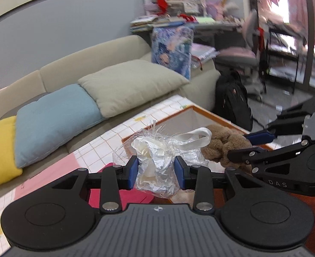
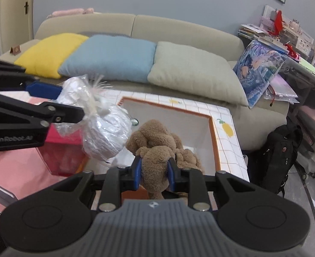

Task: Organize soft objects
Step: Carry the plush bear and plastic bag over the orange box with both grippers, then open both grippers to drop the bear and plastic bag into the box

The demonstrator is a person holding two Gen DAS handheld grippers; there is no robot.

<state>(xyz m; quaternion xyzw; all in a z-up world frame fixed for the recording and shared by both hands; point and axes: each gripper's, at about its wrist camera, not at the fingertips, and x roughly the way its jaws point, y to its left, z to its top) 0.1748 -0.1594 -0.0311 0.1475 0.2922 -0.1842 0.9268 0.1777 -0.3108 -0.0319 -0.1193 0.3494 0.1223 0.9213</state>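
My left gripper (image 1: 156,170) is shut on a clear plastic bag (image 1: 157,160) with a white soft item and a white strap inside, held in the air. It also shows in the right wrist view (image 2: 106,132), held by the left gripper (image 2: 71,105). My right gripper (image 2: 153,172) is shut on a brown plush toy (image 2: 157,143), held above a white storage box with an orange rim (image 2: 213,137). In the left wrist view the plush (image 1: 223,143) sits just right of the bag, with the right gripper (image 1: 251,143) on it.
A beige sofa (image 2: 178,27) holds yellow (image 2: 50,53), blue (image 2: 110,57) and grey-green (image 2: 191,72) cushions. A pink and red box (image 2: 61,150) sits left of the white box. A black backpack (image 2: 279,156) stands on the floor at right. A cluttered desk (image 2: 285,42) is behind it.
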